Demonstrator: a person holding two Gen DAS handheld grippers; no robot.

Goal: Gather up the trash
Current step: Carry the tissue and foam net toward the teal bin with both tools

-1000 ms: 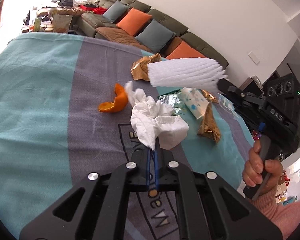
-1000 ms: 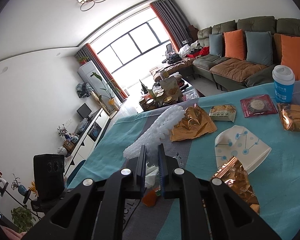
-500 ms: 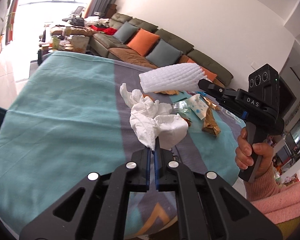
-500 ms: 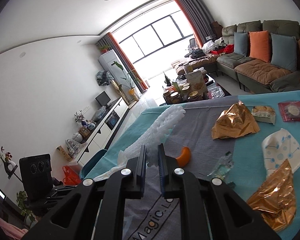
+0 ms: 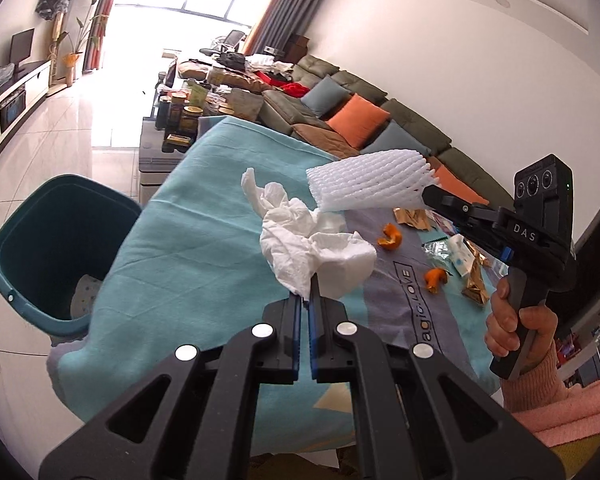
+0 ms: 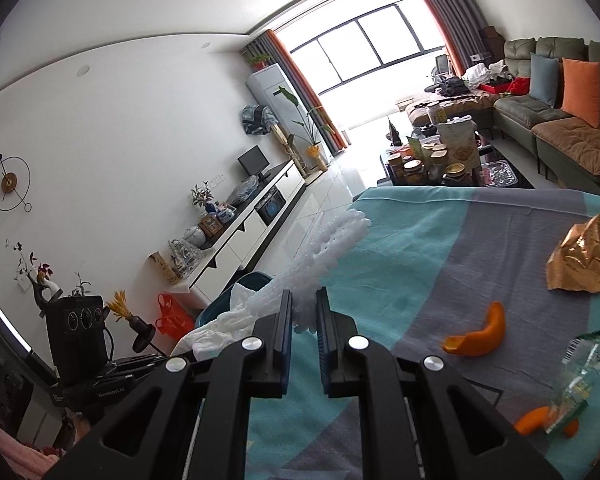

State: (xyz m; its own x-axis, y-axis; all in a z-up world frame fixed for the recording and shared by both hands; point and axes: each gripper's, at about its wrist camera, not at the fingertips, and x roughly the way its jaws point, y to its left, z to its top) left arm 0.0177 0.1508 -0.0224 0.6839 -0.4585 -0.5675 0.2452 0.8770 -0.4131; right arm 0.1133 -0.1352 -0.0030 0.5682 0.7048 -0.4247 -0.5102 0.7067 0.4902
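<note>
Teal tablecloth (image 5: 188,264) below; left gripper (image 5: 305,304) pinches tissue (image 5: 312,248); right gripper (image 6: 304,312) clamps foam net (image 6: 320,256), seemingly near bin (image 5: 40,248).

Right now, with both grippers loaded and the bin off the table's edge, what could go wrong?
1. The left gripper pinches only a thin corner of the crumpled white tissue; most hangs free and could tear or slip.
2. The right gripper clamps one end of the long white foam fruit net; its free end could miss the teal plastic bin.
3. The net overlaps the tissue, so they could snag.
</note>
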